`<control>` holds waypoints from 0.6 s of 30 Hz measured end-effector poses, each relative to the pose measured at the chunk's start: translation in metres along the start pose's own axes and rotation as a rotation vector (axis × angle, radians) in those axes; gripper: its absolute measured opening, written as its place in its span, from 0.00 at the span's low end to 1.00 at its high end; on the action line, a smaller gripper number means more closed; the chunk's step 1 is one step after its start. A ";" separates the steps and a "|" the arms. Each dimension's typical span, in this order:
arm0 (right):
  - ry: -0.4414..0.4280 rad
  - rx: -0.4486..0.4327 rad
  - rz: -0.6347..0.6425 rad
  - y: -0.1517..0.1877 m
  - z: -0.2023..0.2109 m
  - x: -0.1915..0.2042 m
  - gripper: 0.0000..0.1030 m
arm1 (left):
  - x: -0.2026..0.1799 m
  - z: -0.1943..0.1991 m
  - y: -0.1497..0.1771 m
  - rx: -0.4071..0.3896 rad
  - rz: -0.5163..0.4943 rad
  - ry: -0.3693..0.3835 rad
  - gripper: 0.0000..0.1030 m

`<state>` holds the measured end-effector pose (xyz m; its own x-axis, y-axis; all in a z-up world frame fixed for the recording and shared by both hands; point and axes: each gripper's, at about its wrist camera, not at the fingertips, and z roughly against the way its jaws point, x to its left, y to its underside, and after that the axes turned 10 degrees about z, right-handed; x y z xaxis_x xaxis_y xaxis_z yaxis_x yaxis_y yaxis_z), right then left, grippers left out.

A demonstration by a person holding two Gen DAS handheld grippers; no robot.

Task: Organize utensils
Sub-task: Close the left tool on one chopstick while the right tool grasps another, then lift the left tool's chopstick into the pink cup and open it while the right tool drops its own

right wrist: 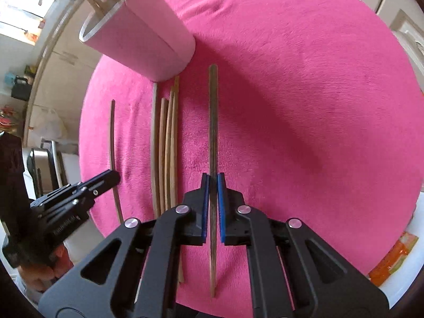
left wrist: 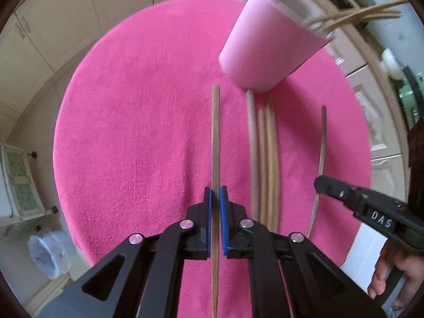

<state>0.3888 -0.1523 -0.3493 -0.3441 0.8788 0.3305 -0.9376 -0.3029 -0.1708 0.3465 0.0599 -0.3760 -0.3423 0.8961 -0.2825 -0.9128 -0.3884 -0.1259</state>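
Observation:
My left gripper is shut on a wooden chopstick that runs straight ahead between its blue pads. My right gripper is shut on a darker chopstick the same way. Each gripper also shows in the other's view: the right gripper at the right edge and the left gripper at the left, each with a thin chopstick at its tip. Several loose chopsticks lie side by side on the cloth between them. Ahead stands a pink cup with chopsticks sticking out.
A bright pink cloth covers the round table. A lined bin stands on the floor to the left. An orange packet lies at the table's right edge. A hand holds the right gripper. Cream cabinets stand around.

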 end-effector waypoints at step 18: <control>-0.010 -0.378 0.130 -0.003 0.123 0.035 0.06 | -0.044 0.132 -0.002 -0.480 -0.122 0.193 0.06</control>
<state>0.3734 -0.1663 -0.2235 -0.4613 0.8377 0.2923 -0.8022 -0.2531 -0.5407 0.3338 0.0500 -0.2376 -0.1517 0.9026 -0.4028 -0.7236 -0.3790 -0.5769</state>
